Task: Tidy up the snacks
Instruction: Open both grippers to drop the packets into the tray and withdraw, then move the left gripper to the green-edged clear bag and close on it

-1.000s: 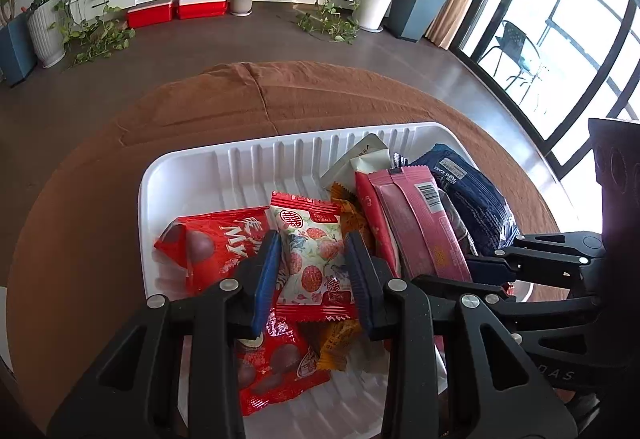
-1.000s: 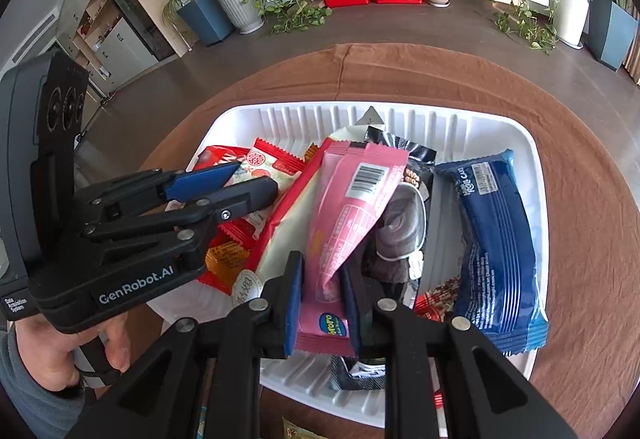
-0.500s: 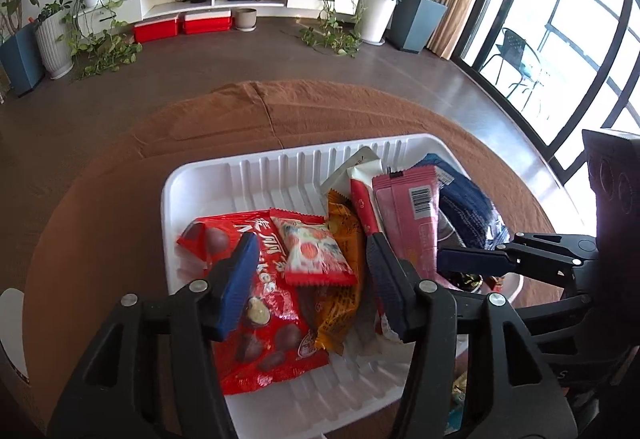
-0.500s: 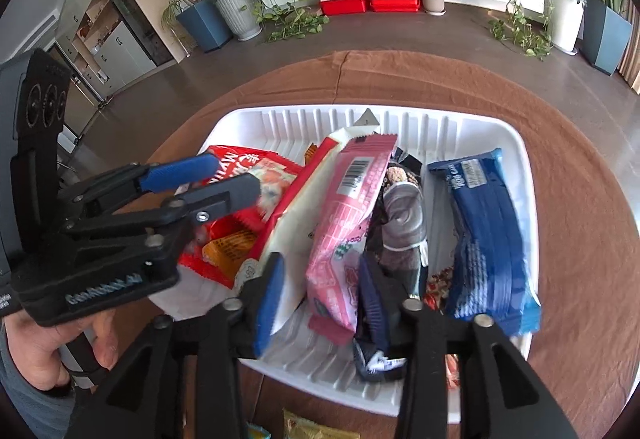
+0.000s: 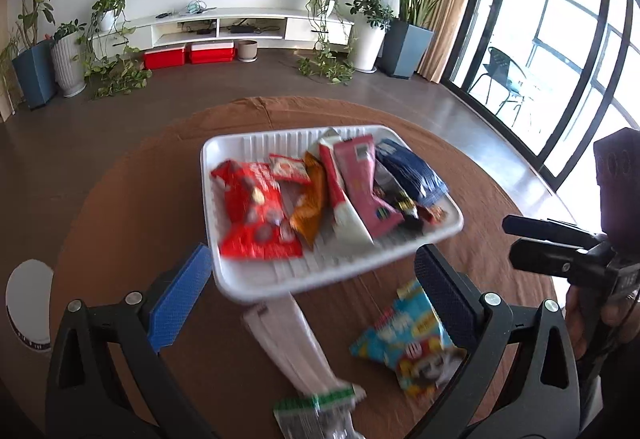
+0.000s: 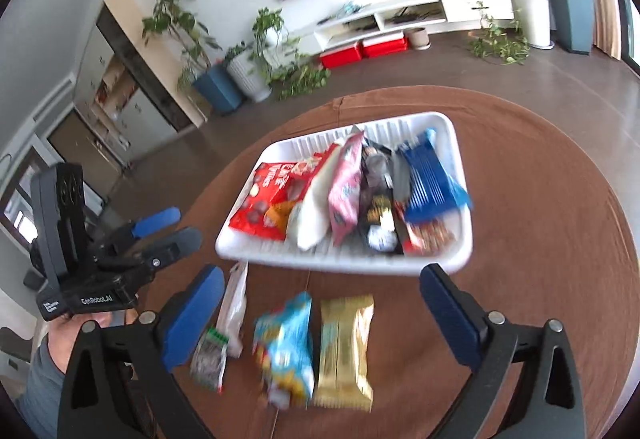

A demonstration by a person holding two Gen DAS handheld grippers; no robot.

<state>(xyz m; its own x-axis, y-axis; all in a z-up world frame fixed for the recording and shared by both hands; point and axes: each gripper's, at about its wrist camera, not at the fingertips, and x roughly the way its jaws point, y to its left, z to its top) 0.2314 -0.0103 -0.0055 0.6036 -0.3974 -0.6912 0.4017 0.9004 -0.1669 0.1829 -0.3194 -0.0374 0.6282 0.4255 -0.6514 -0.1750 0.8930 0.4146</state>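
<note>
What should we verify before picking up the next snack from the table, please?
1. Left gripper empty: ok, jaws opening, nothing between them.
2. Right gripper empty: ok, jaws opening, nothing held.
3. Snacks left on the brown tablecloth: not ok; gold packet, light blue packet and white packet lie outside.
4. White tray has room: cannot tell, it looks crowded.
5. Picture sharpness: not ok, both views are blurred.

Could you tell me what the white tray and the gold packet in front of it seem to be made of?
The white tray looks like thin moulded plastic or foam, matte, with ribbed walls. The gold packet looks like metallised foil film: shiny, with crimped ends.
</note>
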